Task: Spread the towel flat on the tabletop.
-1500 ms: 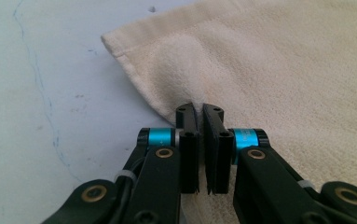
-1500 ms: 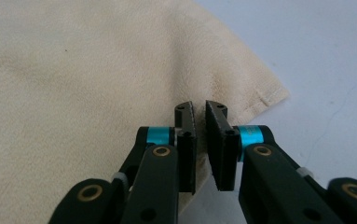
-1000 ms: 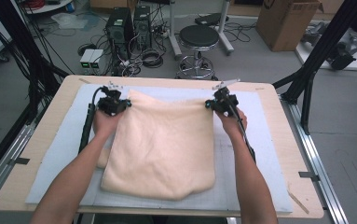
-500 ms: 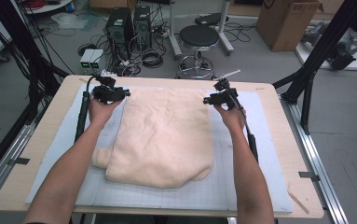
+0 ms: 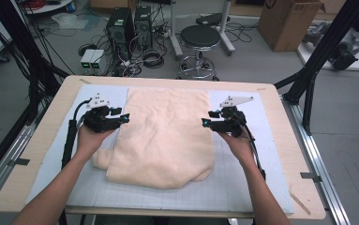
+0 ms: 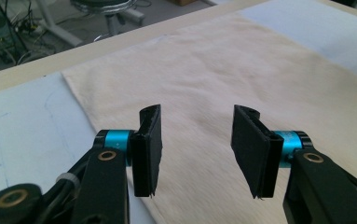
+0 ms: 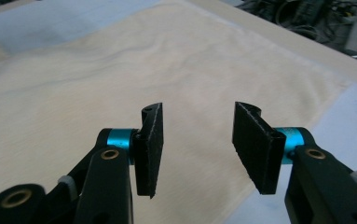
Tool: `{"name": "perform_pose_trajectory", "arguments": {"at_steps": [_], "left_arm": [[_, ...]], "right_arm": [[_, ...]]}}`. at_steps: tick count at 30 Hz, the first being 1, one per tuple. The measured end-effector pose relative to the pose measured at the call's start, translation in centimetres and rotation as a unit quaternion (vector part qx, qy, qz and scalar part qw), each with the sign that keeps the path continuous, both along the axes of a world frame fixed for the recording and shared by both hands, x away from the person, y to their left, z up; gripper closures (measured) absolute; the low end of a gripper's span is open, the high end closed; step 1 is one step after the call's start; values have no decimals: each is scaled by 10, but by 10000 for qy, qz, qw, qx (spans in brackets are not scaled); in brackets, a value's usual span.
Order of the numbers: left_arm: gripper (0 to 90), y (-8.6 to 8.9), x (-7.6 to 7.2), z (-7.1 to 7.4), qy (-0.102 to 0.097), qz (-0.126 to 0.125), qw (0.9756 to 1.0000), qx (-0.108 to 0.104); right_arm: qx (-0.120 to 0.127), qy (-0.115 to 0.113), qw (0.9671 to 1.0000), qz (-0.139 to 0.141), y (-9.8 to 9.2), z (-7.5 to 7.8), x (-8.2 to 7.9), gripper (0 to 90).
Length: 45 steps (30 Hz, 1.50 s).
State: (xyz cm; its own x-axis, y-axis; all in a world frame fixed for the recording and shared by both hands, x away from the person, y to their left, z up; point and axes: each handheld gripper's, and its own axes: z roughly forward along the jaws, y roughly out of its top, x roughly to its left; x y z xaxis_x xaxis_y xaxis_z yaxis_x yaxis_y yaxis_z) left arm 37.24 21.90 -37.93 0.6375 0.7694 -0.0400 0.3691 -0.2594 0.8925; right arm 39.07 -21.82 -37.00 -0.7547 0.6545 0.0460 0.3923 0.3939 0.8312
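Observation:
A cream towel [image 5: 165, 136] lies flat on the pale blue mat [image 5: 271, 154], with a small lump sticking out at its near-left corner. My left gripper [image 5: 126, 117] hovers at the towel's left edge and points inward. Its jaws have just been opening; in the left gripper view the gripper [image 6: 195, 149] stands open over the towel [image 6: 241, 70] with nothing between the pads. My right gripper [image 5: 205, 123] sits at the towel's right edge, also pointing inward. Its jaws have just been opening too, and the gripper [image 7: 197, 149] is open above the towel [image 7: 97, 93].
The mat covers a wooden table [image 5: 50, 122] with bare margins on both sides. Beyond the far edge stand a black stool [image 5: 199, 37], computer towers [image 5: 130, 23] with cables, and a cardboard box [image 5: 292, 21]. Black frame posts [image 5: 317, 61] flank the table.
Both grippers let go of the towel's far corners and opened. The hands drew back toward the person to the towel's sides. The towel now lies farther up the mat.

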Motion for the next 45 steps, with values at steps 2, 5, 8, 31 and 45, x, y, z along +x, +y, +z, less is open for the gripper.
{"name": "perform_pose_trajectory", "arguments": {"at_steps": [2, 5, 8, 31, 45], "left_arm": [[521, 2, -20, -4, -104, -124, 9999, 32], [503, 6, -47, -11, -129, -327, 9994, -40], [495, 9, -73, -17, -178, -453, 9988, -36], [777, 9, -122, -58, 299, -1465, 9860, 736], [803, 1, 0, -7, 233, -255, 9990, 290]], "right_arm": [[35, -164, 9998, 128, -1, -1, -19, 514], [15, -104, 9992, 389, 0, -1, -45, 494], [-9, -425, 9975, 573, 3, -5, -74, 501], [-1007, -72, 9809, 1665, 27, -62, -115, 811], [-443, -9, 9970, 640, 29, 0, -24, 811]]}}
